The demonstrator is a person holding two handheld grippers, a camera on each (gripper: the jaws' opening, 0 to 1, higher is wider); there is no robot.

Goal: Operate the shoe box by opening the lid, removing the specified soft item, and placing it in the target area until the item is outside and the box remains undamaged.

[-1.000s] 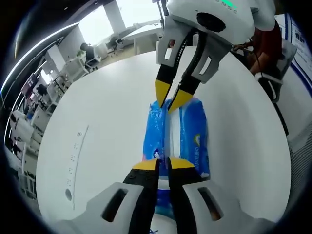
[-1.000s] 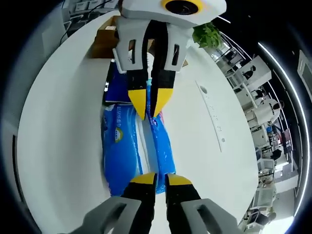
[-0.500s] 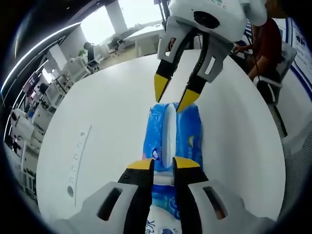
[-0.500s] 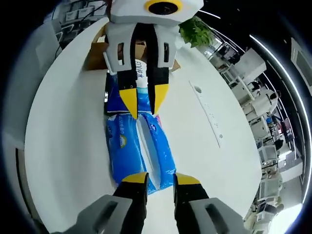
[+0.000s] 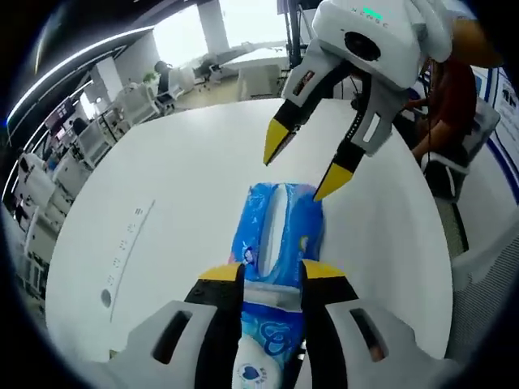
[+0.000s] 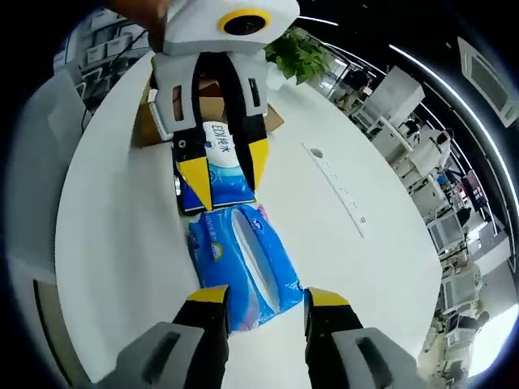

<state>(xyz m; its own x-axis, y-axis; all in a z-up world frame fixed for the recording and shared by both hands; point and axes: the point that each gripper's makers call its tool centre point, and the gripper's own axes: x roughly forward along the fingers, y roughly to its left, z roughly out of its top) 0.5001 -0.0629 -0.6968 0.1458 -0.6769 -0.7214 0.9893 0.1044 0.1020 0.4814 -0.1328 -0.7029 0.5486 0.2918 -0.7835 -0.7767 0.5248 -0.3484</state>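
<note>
The blue tissue pack (image 5: 278, 229) lies flat on the white tabletop (image 5: 178, 203), stretched lengthwise between the two grippers and well outside the brown cardboard box (image 6: 207, 109), which sits at the tabletop's far side beyond the left gripper (image 6: 225, 174). The right gripper (image 5: 310, 166) hovers over the pack's far end with its yellow-tipped fingers spread apart, holding nothing. The left gripper's fingers straddle the other end, also apart; whether they pinch the wrapper I cannot tell for sure, though they look slack. A second blue-and-white pack (image 6: 217, 162) lies just behind those left fingers, towards the box. The pack looks light and squashy, its glossy plastic wrap likely slippery, so a hold across the narrow ends or a pinch of the sealed seam should serve best
</note>
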